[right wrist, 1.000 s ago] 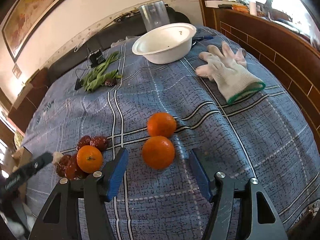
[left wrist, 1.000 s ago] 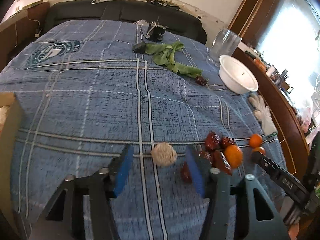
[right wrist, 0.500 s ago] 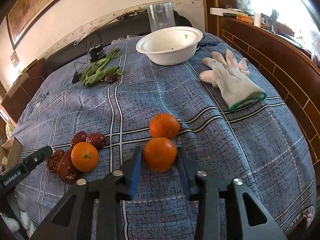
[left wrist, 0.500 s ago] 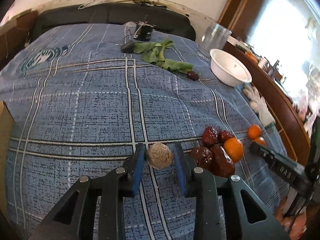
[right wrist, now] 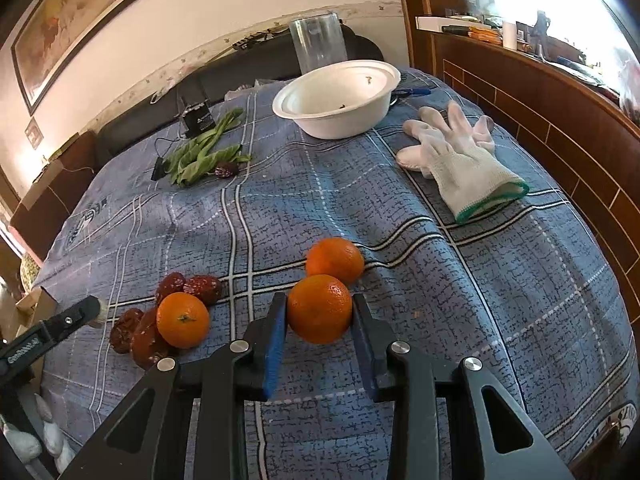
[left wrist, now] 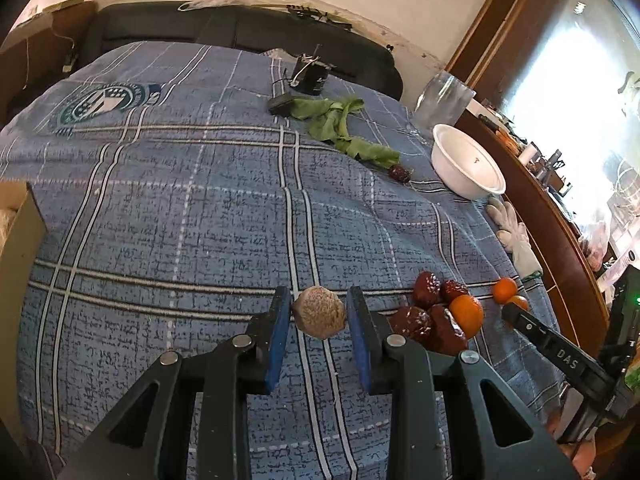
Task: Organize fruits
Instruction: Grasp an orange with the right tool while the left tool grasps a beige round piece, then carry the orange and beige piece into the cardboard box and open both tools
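My left gripper (left wrist: 319,312) is shut on a round tan rough-skinned fruit (left wrist: 319,317), held just over the blue plaid cloth (left wrist: 180,220). To its right lies a pile of dark red dates (left wrist: 424,320) with an orange (left wrist: 466,315). My right gripper (right wrist: 319,309) is shut on an orange (right wrist: 319,308). A second orange (right wrist: 335,260) sits just behind it. A third orange (right wrist: 182,325) rests on the dates (right wrist: 138,334) to the left. A white bowl (right wrist: 338,100) stands at the back.
A white work glove (right wrist: 460,160) lies at the right, near the wooden edge (right wrist: 560,120). Green leaves (right wrist: 200,154) with a lone date (right wrist: 226,169), a black device (right wrist: 196,118) and a clear cup (right wrist: 318,42) are at the back. A cardboard box (left wrist: 16,248) is at the left.
Both grippers have closed: the left onto the tan fruit, the right onto the near orange. Both now hold their fruit slightly raised.
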Motion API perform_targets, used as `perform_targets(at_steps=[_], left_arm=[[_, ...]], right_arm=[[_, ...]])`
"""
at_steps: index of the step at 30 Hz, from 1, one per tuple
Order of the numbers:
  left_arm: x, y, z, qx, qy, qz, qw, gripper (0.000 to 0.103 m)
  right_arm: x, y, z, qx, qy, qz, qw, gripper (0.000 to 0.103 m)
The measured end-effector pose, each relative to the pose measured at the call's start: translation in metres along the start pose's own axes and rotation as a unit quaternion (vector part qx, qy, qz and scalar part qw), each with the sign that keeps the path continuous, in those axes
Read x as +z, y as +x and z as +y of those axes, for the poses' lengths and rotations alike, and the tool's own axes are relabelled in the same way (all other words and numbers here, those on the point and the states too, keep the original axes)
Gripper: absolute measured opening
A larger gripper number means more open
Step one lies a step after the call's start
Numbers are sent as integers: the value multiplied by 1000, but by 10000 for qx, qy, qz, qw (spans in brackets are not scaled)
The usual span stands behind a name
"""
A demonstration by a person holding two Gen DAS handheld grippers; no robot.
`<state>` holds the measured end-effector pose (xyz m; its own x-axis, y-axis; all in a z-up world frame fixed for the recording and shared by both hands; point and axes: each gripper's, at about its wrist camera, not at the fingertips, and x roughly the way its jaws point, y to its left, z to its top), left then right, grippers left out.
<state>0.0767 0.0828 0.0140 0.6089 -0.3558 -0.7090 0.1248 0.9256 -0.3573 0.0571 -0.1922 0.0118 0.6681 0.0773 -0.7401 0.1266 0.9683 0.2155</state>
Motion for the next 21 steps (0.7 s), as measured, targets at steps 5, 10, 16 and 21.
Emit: perform_targets(at_steps=[5, 10, 16, 21], left_arm=[[-4, -18, -2, 8, -138, -99, 9999, 27], [-13, -65, 0, -46, -219, -374, 9991, 28], [-25, -130, 26, 305, -397, -796, 9956, 28], [-35, -176, 64, 743, -683, -1121, 9886, 28]], right_arm=[[0, -10, 7, 153, -120, -152, 9997, 34], [-3, -16, 22, 202, -383, -277, 9987, 34], [-10, -14, 35, 208, -619, -288, 9975, 34], [-13, -16, 38, 166, -663, -341, 9971, 34]])
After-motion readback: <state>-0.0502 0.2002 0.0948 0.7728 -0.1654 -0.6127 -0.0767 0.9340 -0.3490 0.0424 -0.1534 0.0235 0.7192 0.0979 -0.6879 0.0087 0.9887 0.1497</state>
